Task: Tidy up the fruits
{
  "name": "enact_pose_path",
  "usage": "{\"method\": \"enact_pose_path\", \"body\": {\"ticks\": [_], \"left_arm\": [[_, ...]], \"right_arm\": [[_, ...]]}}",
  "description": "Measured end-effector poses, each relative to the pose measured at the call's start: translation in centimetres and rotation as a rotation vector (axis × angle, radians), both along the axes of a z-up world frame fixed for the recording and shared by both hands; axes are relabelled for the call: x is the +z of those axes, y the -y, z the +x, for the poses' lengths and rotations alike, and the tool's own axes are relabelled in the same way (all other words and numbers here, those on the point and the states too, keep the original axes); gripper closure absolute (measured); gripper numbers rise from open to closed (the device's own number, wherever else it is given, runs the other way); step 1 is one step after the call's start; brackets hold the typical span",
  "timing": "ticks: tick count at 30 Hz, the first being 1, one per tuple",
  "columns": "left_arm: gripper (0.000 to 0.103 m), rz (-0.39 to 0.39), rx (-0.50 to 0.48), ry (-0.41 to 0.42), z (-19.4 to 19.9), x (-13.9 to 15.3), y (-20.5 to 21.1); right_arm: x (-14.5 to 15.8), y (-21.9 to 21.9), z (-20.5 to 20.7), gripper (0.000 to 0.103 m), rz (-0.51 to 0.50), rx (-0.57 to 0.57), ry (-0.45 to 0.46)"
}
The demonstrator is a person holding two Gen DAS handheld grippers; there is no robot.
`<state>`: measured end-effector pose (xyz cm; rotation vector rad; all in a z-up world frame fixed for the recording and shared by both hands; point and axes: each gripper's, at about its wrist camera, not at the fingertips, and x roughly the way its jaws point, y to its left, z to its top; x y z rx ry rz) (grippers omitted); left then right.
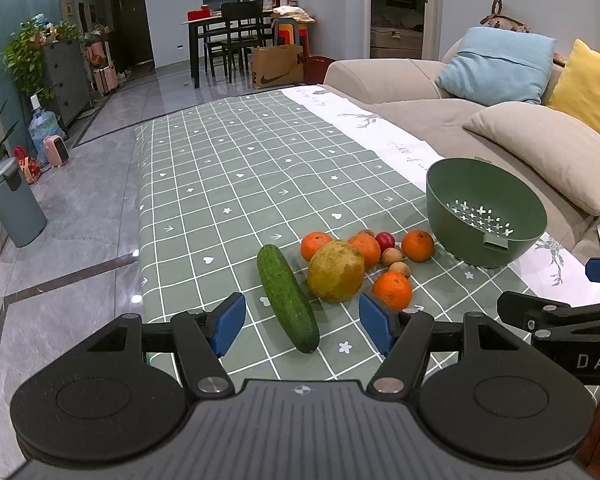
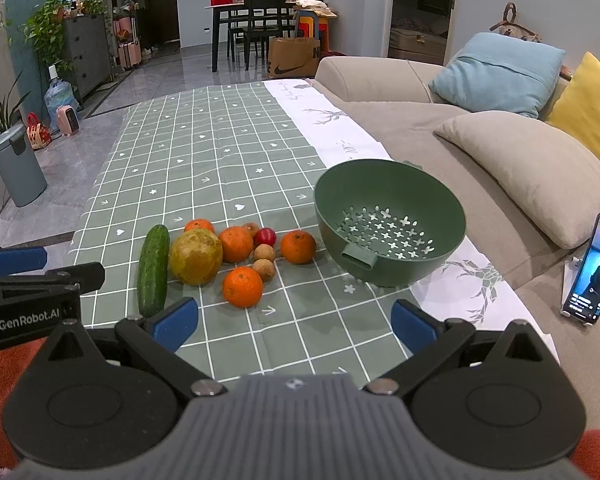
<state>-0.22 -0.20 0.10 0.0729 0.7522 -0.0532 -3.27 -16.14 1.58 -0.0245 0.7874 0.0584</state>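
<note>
Left claw [image 1: 302, 326] nearest the lens, blue pads spread wide, nothing between them touching; released, hovering above the surface [image 1: 228, 184] with its green checked cloth. Cucumber [image 1: 287, 297] lies just ahead of the gap, long axis running away from the camera and slightly leftward, near end between the two pads but apart from both. Right of it, touching or nearly so, a big yellow-green round fruit [image 1: 336, 271]. Four oranges around that: one behind-left [image 1: 314, 245], one behind-right [image 1: 366, 250], one nearest the right pad [image 1: 393, 290], one farthest right [image 1: 418, 245]. Small red fruit [image 1: 385, 239] and a few small brown round fruits [image 1: 392, 257] sit among the oranges; exact kind too small to tell. Green perforated bowl [image 1: 486, 216] stands right of the cluster, tilted toward the camera, empty, apart from the fruit, resting partly on the white strip of cloth. Right claw [image 2: 294, 326] also released, pads wide, empty, over bare cloth in front of the nearest orange [image 2: 243, 286]. In the right wrist view the cucumber [image 2: 153, 270] is at the cluster's left end, bowl [image 2: 388, 232] to the right. Phone [image 2: 590, 270] propped on the sofa [image 2: 420, 132] at far right, screen lit. All fruit on the surface, none in the bowl.
</note>
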Motion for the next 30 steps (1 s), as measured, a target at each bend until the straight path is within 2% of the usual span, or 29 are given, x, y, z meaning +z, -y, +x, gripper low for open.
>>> {"method": "enact_pose_path", "body": {"ticks": [30], "left_arm": [[0.026, -0.001, -0.002, -0.008, 0.26, -0.08, 0.29]], "right_arm": [[-0.28, 0.09, 0.13, 0.005, -0.003, -0.003, -0.01]]}}
